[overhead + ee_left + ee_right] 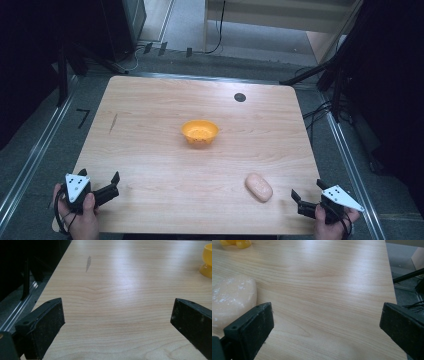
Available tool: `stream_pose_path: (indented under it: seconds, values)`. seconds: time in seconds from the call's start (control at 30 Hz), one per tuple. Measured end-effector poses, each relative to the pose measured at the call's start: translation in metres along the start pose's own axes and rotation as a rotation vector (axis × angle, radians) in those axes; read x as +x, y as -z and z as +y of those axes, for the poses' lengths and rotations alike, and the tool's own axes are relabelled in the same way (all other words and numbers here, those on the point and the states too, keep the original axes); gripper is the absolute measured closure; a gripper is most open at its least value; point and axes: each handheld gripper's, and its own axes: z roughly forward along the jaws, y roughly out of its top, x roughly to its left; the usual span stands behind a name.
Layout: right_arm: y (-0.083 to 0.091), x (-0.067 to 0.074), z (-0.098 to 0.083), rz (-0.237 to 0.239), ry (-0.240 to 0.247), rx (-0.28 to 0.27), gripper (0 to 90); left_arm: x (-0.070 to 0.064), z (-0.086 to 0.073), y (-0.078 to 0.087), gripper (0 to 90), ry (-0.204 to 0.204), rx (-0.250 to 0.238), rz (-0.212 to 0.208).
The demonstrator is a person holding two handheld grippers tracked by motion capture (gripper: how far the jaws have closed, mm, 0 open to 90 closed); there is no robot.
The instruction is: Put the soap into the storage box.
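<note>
An orange bowl (200, 132) stands upright near the middle of the wooden table (150, 100). A pale pink oval lump (258, 187) lies at the front right. My left gripper (99, 176) rests at the front left corner, open, with nothing between its jaws. My right gripper (307, 190) sits at the front right corner, open and empty, just right of the lump. In the left gripper view the gripper (117, 315) faces bare wood, with the bowl (207, 262) at the far right. The right gripper view puts the lump (232, 300) just beyond that gripper's (325, 320) left jaw and the bowl (235, 243) at top left.
A small black round mark (240, 97) sits near the table's far edge, and a dark streak (113, 123) marks the left side. Metal rails and dark stands flank the table on both sides. The table's right edge (390, 277) runs close to the right gripper.
</note>
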Motion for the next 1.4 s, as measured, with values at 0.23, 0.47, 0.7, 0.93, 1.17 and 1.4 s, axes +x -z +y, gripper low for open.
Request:
stream_pose_path:
  seconds: [0.23,0.47,0.7,0.93,1.17,1.4]
  values:
    - [-0.002,0.002,0.001,0.029,0.017,0.046,0.0,0.001,0.000,0.000,0.0,0.009,0.000,-0.015]
    - [-0.004,0.003,0.001,0.058,0.009,0.073,0.0,-0.002,0.000,0.000,0.0,-0.010,0.009,-0.032]
    - [-0.005,0.004,0.002,0.054,0.025,0.132,0.0,-0.002,0.001,-0.001,0.0,-0.015,0.023,-0.037]
    - [-0.002,0.005,0.010,0.099,0.019,0.142,0.0,-0.003,0.001,-0.001,0.0,-0.023,0.021,-0.039]
    - [-0.001,0.008,0.020,0.145,-0.013,0.146,0.0,-0.003,0.000,-0.001,0.0,-0.024,0.019,-0.037]
    - [-0.003,0.016,0.027,0.146,0.049,0.182,0.0,-0.004,0.001,-0.003,0.0,-0.031,0.030,-0.043]
